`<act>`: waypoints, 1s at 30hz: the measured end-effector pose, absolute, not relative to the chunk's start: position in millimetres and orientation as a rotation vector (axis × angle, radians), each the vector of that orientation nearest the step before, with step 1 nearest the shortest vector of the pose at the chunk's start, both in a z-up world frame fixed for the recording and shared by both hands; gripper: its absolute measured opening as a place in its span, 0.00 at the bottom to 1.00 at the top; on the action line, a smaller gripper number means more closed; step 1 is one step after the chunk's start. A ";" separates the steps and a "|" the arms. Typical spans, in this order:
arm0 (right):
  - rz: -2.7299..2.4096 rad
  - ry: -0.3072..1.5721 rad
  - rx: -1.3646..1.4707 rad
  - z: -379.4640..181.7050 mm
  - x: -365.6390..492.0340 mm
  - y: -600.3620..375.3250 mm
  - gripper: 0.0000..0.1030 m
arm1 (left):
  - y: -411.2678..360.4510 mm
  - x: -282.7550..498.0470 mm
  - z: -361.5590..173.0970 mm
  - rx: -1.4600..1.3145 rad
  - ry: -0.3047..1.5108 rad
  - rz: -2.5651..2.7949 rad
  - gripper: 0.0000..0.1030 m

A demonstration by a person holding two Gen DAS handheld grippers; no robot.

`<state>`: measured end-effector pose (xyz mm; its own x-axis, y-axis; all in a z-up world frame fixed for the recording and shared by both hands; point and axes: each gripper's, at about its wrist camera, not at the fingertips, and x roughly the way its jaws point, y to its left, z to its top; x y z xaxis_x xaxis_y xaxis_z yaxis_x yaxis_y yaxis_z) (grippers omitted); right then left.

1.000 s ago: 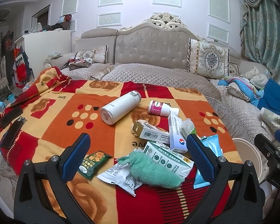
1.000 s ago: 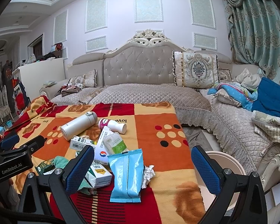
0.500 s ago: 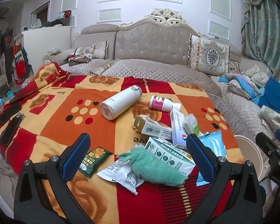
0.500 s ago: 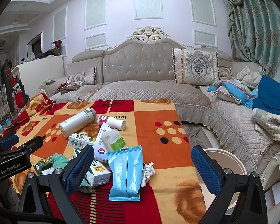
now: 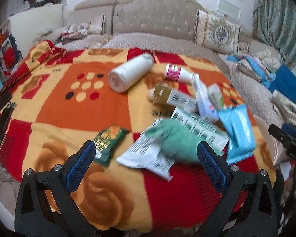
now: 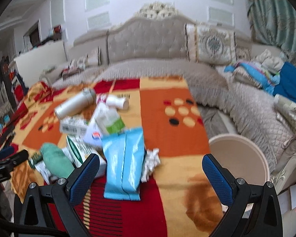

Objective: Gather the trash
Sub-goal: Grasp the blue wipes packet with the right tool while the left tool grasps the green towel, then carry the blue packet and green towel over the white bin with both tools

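Note:
Trash lies on a red and orange blanket (image 5: 49,106). In the left wrist view I see a green snack packet (image 5: 108,140), a white printed wrapper (image 5: 146,154), a green cloth (image 5: 177,142), a blue packet (image 5: 238,132), boxes (image 5: 175,96) and a white bottle (image 5: 128,75). My left gripper (image 5: 146,158) is open and empty above the wrapper. In the right wrist view the blue packet (image 6: 124,164) and a crumpled paper (image 6: 151,162) lie between the fingers of my right gripper (image 6: 151,175), which is open and empty. A beige bin (image 6: 238,158) stands at the right.
A grey tufted sofa (image 6: 148,39) with cushions runs behind the blanket. Blue clothes (image 6: 286,83) lie on the right seat. Black flat items (image 5: 0,118) lie at the blanket's left edge. A white cabinet (image 5: 35,19) stands at the back left.
Both grippers have tilted down and moved closer to the trash on the blanket. Both views are now blurred by motion. Both grippers stay open and empty.

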<state>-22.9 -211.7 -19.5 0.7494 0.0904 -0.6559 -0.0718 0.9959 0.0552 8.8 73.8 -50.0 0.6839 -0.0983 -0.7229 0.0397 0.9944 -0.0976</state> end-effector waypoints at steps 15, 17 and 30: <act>0.303 0.919 0.102 -65.5 15.9 -202.4 0.99 | 58.3 39.9 -65.9 -0.131 0.929 -0.242 0.99; 0.304 0.914 0.088 -66.1 22.8 -201.2 0.97 | 47.9 48.6 -68.9 -0.119 0.939 -0.249 0.99; 0.342 0.962 0.094 -84.1 42.5 -191.9 0.51 | 18.6 69.3 -77.2 -0.095 1.001 -0.274 0.51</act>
